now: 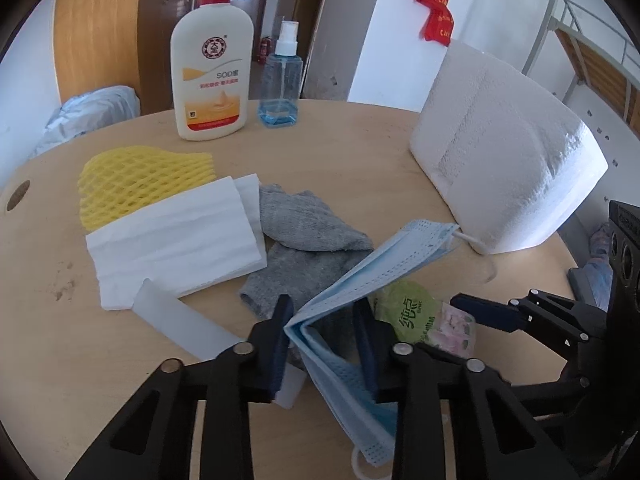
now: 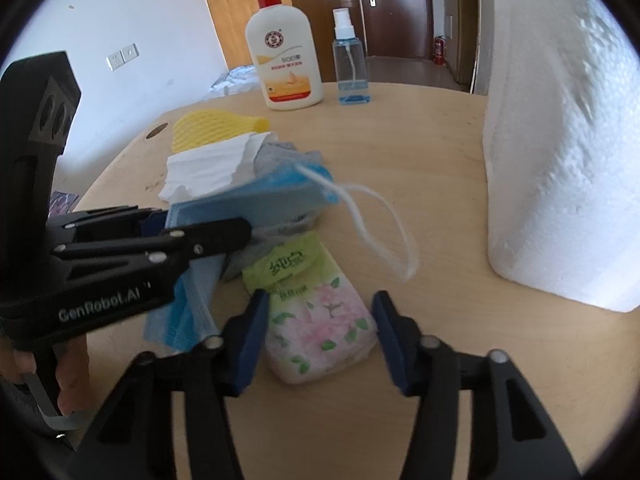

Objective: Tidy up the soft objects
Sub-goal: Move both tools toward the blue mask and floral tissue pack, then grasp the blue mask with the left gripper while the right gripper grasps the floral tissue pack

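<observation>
Mask (image 1: 372,264) — blue, folded over — sits between the fingers of the left gripper (image 1: 324,344), whose jaws are narrow around the fold, though whether the pads press it I cannot tell; its ear loop (image 2: 380,224) trails loose toward the paper roll (image 2: 560,152). Right gripper (image 2: 320,340) stands half open astride the tissue pack (image 2: 316,312), pads just clear of it; sock (image 1: 304,236), napkins (image 1: 176,236) and yellow foam net (image 1: 136,184) lie behind on the table (image 1: 360,152) — lotion bottle (image 1: 212,72) and spray bottle (image 1: 282,80) at the far edge.
</observation>
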`<state>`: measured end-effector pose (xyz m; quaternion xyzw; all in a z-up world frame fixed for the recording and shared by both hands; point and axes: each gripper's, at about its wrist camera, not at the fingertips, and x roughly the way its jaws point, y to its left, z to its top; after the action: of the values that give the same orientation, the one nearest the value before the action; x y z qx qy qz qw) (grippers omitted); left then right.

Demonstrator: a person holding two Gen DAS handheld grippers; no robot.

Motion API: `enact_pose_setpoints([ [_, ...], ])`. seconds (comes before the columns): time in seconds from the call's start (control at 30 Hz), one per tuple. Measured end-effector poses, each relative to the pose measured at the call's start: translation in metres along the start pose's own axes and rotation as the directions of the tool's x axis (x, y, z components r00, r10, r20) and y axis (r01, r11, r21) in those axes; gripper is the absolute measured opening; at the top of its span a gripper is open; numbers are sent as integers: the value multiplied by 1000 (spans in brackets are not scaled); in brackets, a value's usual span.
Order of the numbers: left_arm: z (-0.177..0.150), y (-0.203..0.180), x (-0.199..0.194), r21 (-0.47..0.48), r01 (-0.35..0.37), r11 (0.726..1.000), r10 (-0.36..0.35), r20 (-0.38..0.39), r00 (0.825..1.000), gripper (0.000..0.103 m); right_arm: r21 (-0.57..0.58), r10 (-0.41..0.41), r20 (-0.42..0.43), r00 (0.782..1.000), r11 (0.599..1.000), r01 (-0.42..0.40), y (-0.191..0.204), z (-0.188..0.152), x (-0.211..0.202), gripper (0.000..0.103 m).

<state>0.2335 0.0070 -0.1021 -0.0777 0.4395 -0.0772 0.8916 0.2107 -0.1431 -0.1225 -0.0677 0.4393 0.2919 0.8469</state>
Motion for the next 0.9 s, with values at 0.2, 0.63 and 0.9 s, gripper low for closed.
enact_pose_setpoints([
  [0.2,-1,3,1,-5,-7,1000,7,-6,1000,17,-16,2,7,1000,1000,-2,3,-1,-2,32],
  [0.63,-3,-5,-18,16,3,1000,-4,46,999,13,18,-13,36,999,1000,12,1,-5,-15,6],
  [0.9,-2,-6,-36,18,23,1000,-24,91,996,7,36,-41,105,994,999,37,1,-5,-41,6],
])
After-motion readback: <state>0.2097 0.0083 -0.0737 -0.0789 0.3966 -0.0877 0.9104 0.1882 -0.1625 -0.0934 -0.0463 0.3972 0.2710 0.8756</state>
